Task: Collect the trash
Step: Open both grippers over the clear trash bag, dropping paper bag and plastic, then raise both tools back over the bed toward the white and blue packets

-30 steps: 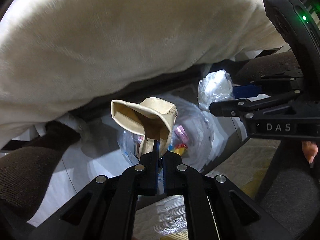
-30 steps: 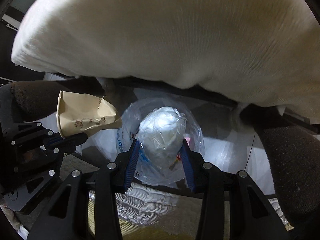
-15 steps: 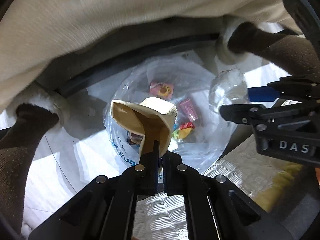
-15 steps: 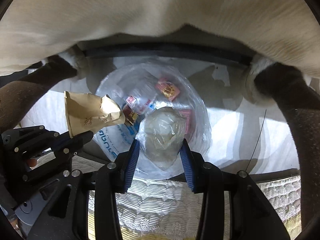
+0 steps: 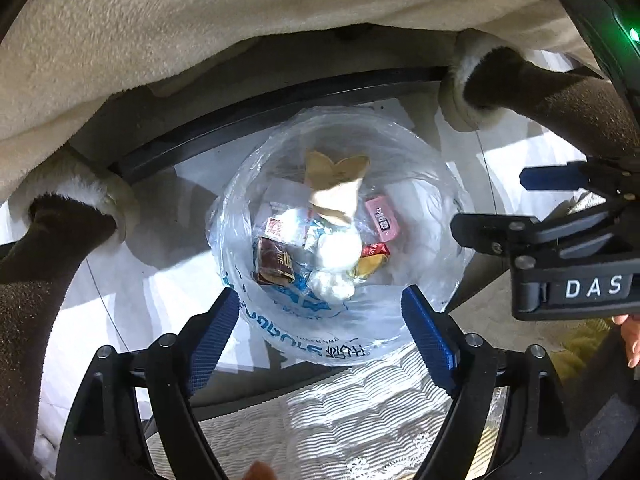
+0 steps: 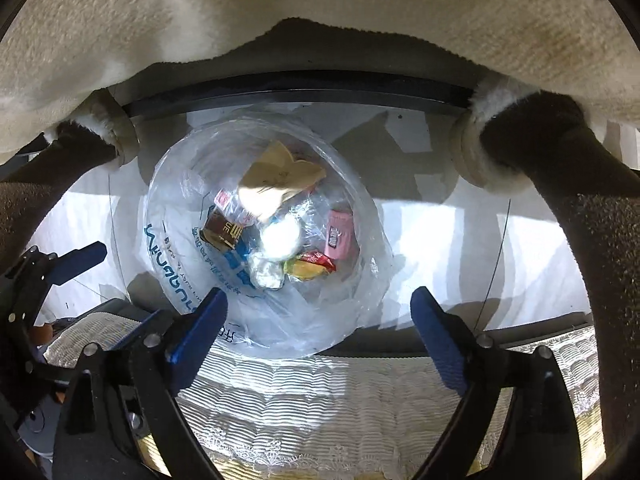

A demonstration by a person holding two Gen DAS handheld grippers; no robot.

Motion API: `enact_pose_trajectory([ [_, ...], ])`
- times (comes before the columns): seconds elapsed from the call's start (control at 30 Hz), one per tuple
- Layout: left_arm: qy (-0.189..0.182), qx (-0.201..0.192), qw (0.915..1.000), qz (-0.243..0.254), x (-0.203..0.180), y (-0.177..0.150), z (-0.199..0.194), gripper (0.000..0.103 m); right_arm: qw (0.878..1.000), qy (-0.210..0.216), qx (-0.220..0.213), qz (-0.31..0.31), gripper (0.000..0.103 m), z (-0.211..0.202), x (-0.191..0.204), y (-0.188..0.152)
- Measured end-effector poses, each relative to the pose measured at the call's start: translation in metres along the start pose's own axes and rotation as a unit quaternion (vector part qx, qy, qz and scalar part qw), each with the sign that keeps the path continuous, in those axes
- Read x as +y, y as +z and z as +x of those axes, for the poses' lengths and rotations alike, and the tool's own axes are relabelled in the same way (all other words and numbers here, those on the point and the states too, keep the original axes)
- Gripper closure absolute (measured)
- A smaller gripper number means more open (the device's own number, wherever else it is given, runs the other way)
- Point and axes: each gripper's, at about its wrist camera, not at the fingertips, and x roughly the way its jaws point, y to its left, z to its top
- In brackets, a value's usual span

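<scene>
A bin lined with a clear plastic bag stands on the white floor below both grippers. Inside it lie a crumpled tan paper cup, a white plastic wad, a pink packet, a brown wrapper and a red-yellow wrapper. My left gripper hangs over the bin, its jaws opening with nothing between them. My right gripper is beside it, jaws also opening and empty.
A person's cream fleece garment hangs across the top, with dark brown sleeves at both sides. A black bar runs behind the bin. A quilted mattress edge lies in front.
Both grippers dropped down over the bin and opened. The paper cup left the left gripper and the plastic wad left the right one; both now lie in the bin.
</scene>
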Motion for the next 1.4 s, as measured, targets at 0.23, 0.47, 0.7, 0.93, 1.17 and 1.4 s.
enact_pose_trajectory([
  [0.23, 0.018, -0.012, 0.9994, 0.026, -0.012, -0.005, -0.014, 0.013, 0.999, -0.013, -0.032, -0.002, 0.011, -0.02, 0.0, -0.007],
  [0.47, 0.044, -0.056, 0.9972, 0.023, -0.013, -0.012, -0.04, 0.009, 0.997, -0.031, -0.07, -0.012, 0.005, -0.044, 0.004, -0.015],
  [0.7, 0.043, -0.1, 0.994, 0.01, -0.01, -0.018, -0.065, 0.008, 0.991, -0.038, -0.123, -0.017, 0.005, -0.074, 0.008, -0.027],
  [0.93, 0.053, -0.165, 0.9846, 0.018, -0.017, -0.029, -0.096, 0.006, 0.98, -0.047, -0.192, -0.023, 0.005, -0.105, 0.011, -0.044],
  [1.17, 0.072, -0.24, 0.9681, 0.001, -0.018, -0.042, -0.127, 0.006, 0.955, -0.046, -0.294, -0.012, 0.005, -0.143, 0.012, -0.069],
  [1.4, 0.054, -0.31, 0.9491, -0.015, -0.014, -0.049, -0.16, 0.006, 0.924, -0.001, -0.382, -0.016, 0.005, -0.182, 0.006, -0.085],
])
